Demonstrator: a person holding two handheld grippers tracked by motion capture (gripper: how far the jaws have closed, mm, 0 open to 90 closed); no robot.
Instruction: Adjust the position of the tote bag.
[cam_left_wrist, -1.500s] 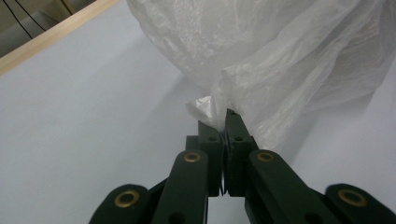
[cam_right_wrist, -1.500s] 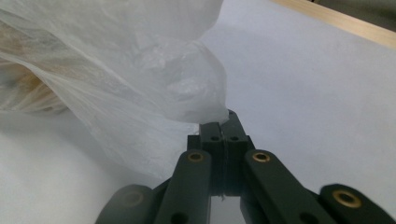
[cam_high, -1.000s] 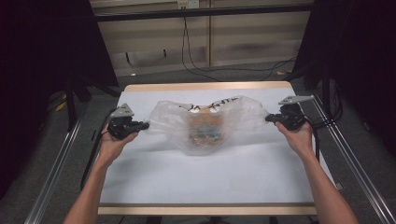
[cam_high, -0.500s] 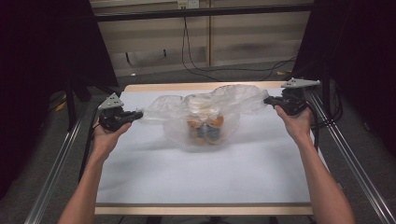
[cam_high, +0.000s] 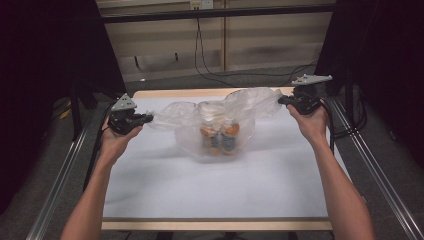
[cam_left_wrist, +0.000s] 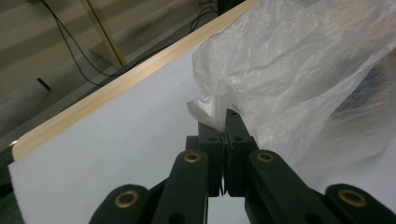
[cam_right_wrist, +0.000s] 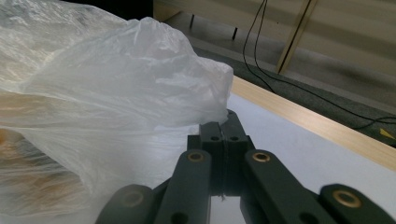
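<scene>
A clear plastic bag (cam_high: 215, 125) hangs stretched between the two grippers over the white table (cam_high: 210, 185). Inside it sit two small bottles with orange tops (cam_high: 220, 136). My left gripper (cam_high: 146, 118) is shut on the bag's left edge, its jaws pinching the film (cam_left_wrist: 219, 119) in the left gripper view. My right gripper (cam_high: 283, 100) is shut on the bag's right edge, held higher and farther back; the right gripper view has the crumpled bag (cam_right_wrist: 116, 88) running into the closed jaws (cam_right_wrist: 223, 122). The bag's bottom looks lifted or just touching the table.
The table's wooden far edge (cam_high: 200, 93) runs behind the bag. Metal rails (cam_high: 60, 180) flank both sides of the table. Cables (cam_high: 210, 60) lie on the floor beyond. Open white surface lies in front of the bag.
Both grippers have moved farther from me and upward with the bag. The right one has risen more, and the bag with the bottles has been pulled up and back.
</scene>
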